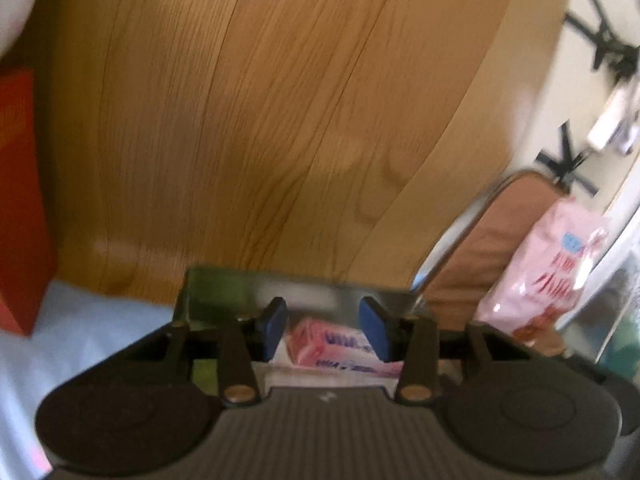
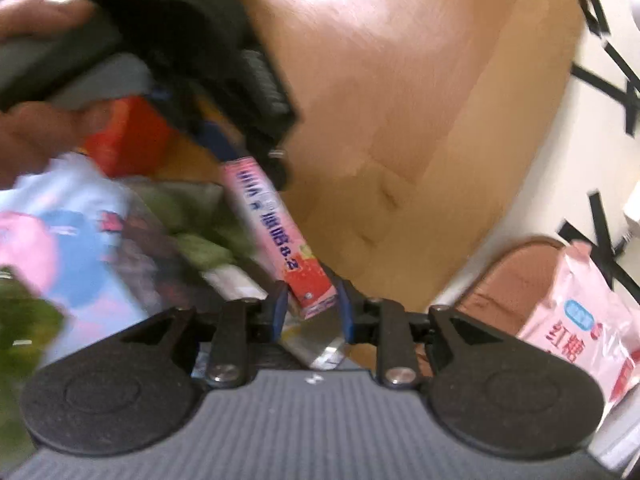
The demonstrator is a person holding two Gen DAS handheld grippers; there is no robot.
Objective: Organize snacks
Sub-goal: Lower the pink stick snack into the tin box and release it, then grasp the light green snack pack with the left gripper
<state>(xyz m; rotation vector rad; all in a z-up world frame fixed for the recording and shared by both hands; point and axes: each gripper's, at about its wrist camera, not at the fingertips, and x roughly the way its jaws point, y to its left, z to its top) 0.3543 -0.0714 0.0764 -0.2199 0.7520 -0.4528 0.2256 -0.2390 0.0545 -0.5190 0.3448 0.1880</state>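
Observation:
A long pink snack box (image 2: 276, 236) with blue lettering is held at both ends above the wooden table. My right gripper (image 2: 312, 304) is shut on its near, red-printed end. My left gripper (image 1: 324, 330) has its blue pads either side of the same pink box (image 1: 340, 346), with gaps to the pads, so it looks open around it. The left gripper also shows in the right wrist view (image 2: 224, 80), held by a hand, at the box's far end.
A tray (image 2: 516, 276) at the right holds a pink snack bag (image 2: 580, 320); the same bag shows in the left view (image 1: 552, 268). A red box (image 1: 20, 200) stands at the left. Blue, pink and green snack packs (image 2: 80, 240) lie at the lower left.

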